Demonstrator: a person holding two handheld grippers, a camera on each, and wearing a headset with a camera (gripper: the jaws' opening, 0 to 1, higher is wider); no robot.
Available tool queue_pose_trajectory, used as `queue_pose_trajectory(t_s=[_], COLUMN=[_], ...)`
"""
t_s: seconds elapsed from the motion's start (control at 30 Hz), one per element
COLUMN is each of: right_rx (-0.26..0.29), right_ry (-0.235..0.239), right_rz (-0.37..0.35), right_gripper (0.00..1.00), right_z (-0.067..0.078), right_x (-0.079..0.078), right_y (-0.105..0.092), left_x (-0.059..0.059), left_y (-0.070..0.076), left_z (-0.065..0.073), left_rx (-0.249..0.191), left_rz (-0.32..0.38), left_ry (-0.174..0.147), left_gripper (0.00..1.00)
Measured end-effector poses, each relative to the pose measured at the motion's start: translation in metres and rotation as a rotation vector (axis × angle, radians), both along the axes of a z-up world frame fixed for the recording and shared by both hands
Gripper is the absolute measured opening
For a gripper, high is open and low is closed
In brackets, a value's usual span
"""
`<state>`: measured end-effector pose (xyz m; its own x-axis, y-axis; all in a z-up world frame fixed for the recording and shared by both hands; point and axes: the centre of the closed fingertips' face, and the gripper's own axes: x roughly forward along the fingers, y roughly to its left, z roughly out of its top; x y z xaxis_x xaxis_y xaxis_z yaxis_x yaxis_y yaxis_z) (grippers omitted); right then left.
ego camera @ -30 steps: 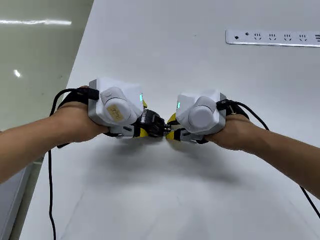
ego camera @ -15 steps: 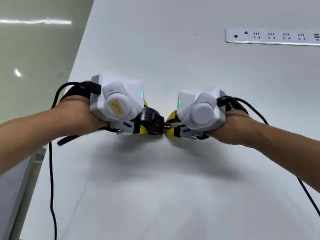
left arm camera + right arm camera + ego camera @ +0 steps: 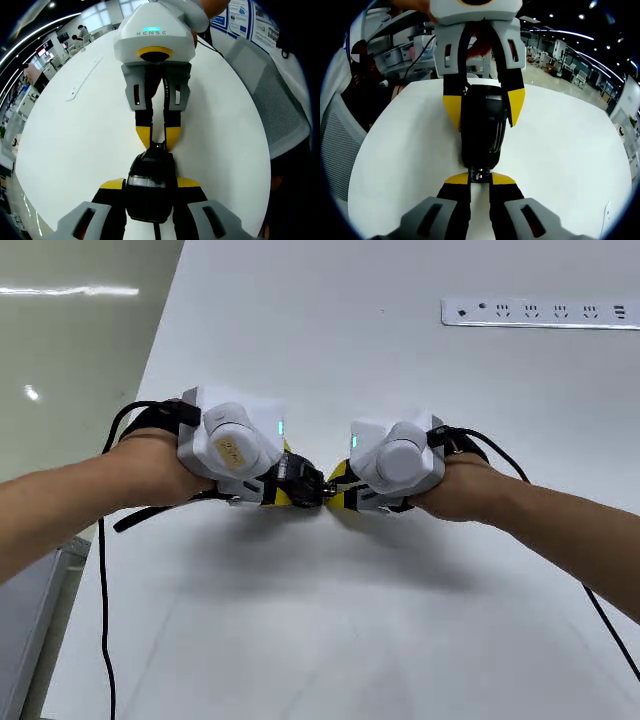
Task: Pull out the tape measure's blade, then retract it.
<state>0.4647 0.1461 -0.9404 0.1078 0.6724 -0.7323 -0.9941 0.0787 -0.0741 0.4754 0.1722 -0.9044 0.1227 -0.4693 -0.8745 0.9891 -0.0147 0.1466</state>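
Head view, fingers [image 3: 113,184] of your left gripper [image 3: 284,488] clamped on the tape measure [image 3: 150,192] held between them, right gripper [image 3: 479,178] fingers pinching its blade tip [image 3: 479,174] right at the case, over the table [image 3: 400,620].

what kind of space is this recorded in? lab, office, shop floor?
Probably an open-plan lab or workshop. The work surface is a white workbench with a power strip; the right gripper view shows rows of equipment benches under strip lights, and the left gripper view shows wall posters.

Black tape measure [image 3: 150,185], white table [image 3: 400,620]
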Motion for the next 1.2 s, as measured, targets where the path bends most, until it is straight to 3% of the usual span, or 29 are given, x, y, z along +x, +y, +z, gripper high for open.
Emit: queue_pose_trajectory(t_s=[1.2], right_rx=[0.003], right_ry=[0.008], right_rz=[-0.017], right_gripper=[0.11], right_z=[0.0], right_x=[-0.003], right_y=[-0.017], left_x=[0.0], left_y=[0.0], left_z=[-0.001], left_rx=[0.02], left_rz=[0.001], left_ry=[0.02], left_gripper=[0.32])
